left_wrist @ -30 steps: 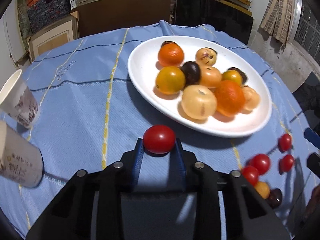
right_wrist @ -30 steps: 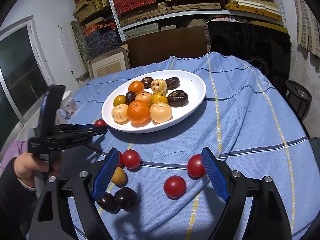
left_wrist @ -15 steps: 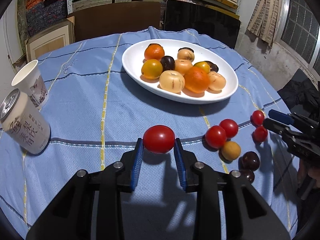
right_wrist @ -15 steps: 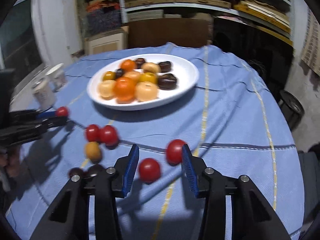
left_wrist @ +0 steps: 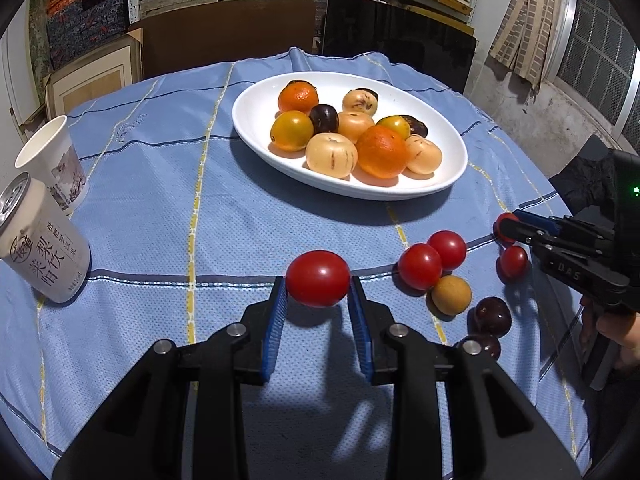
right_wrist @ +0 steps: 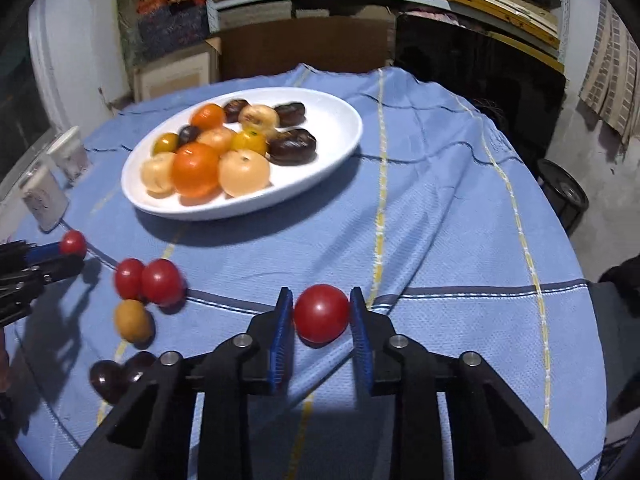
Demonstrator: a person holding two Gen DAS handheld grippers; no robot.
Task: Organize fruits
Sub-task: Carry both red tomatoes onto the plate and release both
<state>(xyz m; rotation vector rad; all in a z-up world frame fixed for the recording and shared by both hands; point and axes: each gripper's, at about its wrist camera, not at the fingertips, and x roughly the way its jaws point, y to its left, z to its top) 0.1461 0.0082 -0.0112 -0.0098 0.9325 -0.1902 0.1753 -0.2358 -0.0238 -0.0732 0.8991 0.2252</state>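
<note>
My left gripper (left_wrist: 318,298) is shut on a red tomato (left_wrist: 318,278), held above the blue cloth in front of the white plate (left_wrist: 256,140) of oranges, pale and dark fruits. My right gripper (right_wrist: 321,316) is shut on another red tomato (right_wrist: 321,313); it also shows in the left wrist view (left_wrist: 505,227) at the right. Two red tomatoes (left_wrist: 432,258), a yellow fruit (left_wrist: 451,295), two dark fruits (left_wrist: 492,316) and one more red tomato (left_wrist: 513,262) lie loose on the cloth. The left gripper with its tomato shows at the left of the right wrist view (right_wrist: 73,242).
A drink can (left_wrist: 38,246) and a paper cup (left_wrist: 54,160) stand at the table's left. The round table (right_wrist: 460,200) has a blue cloth. Shelves and boxes are behind the table. A dark bin (right_wrist: 562,196) sits on the floor to the right.
The left gripper pulled back from the plate with its tomato. The right gripper moved in and closed on a red tomato that lay on the cloth.
</note>
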